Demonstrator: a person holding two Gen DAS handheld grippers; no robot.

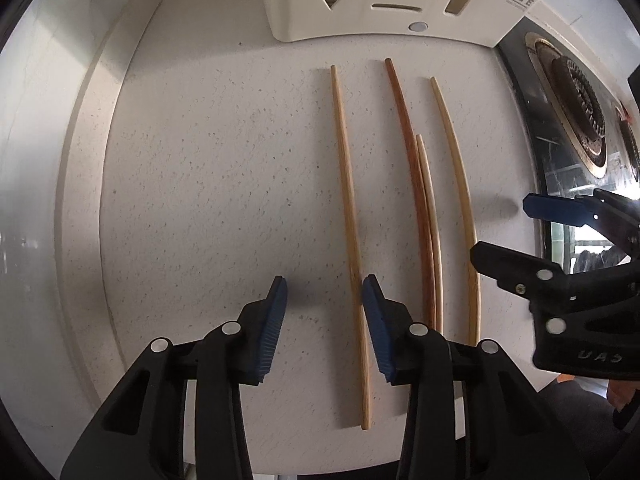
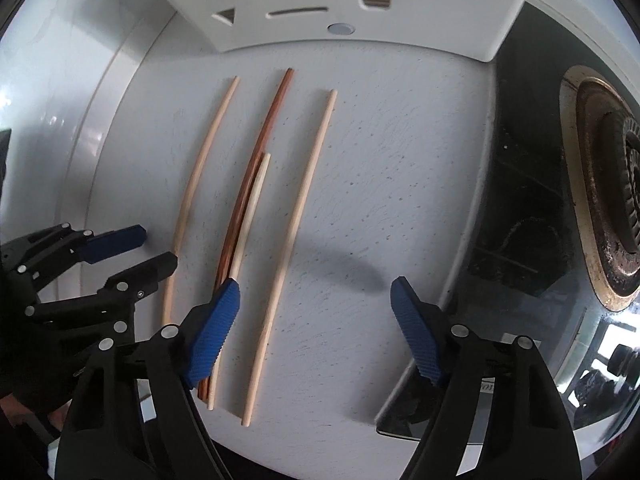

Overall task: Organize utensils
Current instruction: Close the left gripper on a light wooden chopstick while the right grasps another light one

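On the speckled counter (image 1: 200, 160) four chopsticks lie side by side. We hang our left gripper (image 1: 324, 320) spread astride the leftmost chopstick (image 1: 348, 216) — our right gripper (image 2: 316, 328), wide open, straddles the rightmost chopstick (image 2: 296, 216) — ready to pinch.

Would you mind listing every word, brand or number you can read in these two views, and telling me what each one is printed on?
"DROEE": grey capitals on the cream utensil holder, top right corner in the left wrist view; the last letter is partly cut off.
"OEE": the end of the same name on the holder in the right wrist view.
Fine line under the name: too small to read.
Raised letters on the right gripper body: upside down, unclear.
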